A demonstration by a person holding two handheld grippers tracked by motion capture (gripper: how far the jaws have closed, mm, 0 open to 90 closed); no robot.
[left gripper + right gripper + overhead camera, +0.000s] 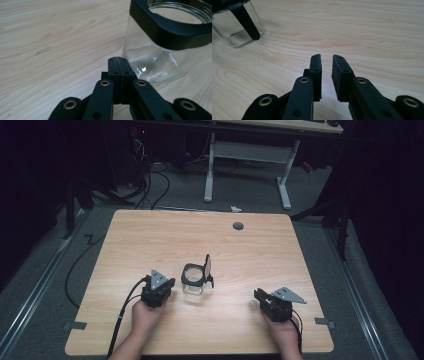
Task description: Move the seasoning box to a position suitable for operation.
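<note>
Beside the glass jar [193, 281], which stands upright with its lid [207, 268] swung open, my left gripper [158, 291] rests nearer, jaws pressed together, while my right gripper [273, 303] sits well apart, jaws slightly spread, holding nothing.

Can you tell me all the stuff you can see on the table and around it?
Clear square glass jar with black collar: one, see-through and black, near the table's middle, mouth open.
Hinged jar lid: one, black-rimmed, standing open on the jar's right side.
Light wooden table: one, pale wood.
Round grey grommet: one, grey, far edge of the table.
White-legged desk: one, on the floor behind the table.
Black cables: several, on the grey floor at the back left.
Left tool: one, black, jaws shut, just left of the jar.
Right tool: one, black, jaws slightly apart, right of the jar.
Hands: two, holding the tools.
</note>
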